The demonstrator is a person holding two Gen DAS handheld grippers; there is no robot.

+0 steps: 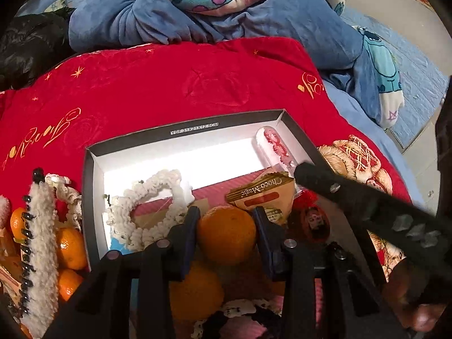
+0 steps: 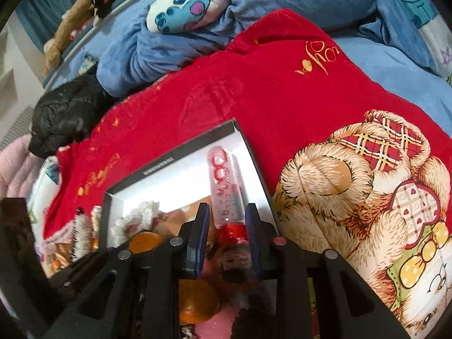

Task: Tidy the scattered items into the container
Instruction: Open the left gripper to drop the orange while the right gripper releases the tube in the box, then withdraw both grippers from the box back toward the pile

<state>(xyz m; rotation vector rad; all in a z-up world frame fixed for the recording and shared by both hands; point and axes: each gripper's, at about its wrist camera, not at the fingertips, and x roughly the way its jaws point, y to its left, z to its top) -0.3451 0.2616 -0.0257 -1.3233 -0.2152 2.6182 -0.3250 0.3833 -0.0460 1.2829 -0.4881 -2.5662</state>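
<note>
Black-walled with a white inside, the box (image 1: 180, 132) sits on the red blanket (image 1: 169, 79) and serves as your container. Your left gripper (image 1: 226, 233) is closed on an orange (image 1: 226, 234), one pad on each flank, and holds it over the near part of the box. I judge the grip is across the widest part so the round fruit cannot roll out before release.

Your right gripper (image 2: 227, 234) straddles the red-capped end of a clear tube (image 2: 226, 189), which lies inside along the right wall of the box. The jaws stand at a middling gap. I cannot tell whether the pads press the cap or merely flank it. The tube lies lengthwise against the wall, which I judge keeps it from rolling across the floor.

Contents so far: a white knitted piece (image 1: 152, 197), a brown snack packet (image 1: 262, 195), a small doll with dark hair (image 2: 234, 260) below the right jaws, and a second orange (image 1: 195, 293) under the left gripper.

Outstanding: several more oranges (image 1: 70, 248) and a fluffy white strip with black beads (image 1: 39, 240) lie on the blanket just left of the box.

The held orange looks smooth, evenly coloured and firm. Release it low; dropped from height it could bounce onto the packet or tube.
</note>
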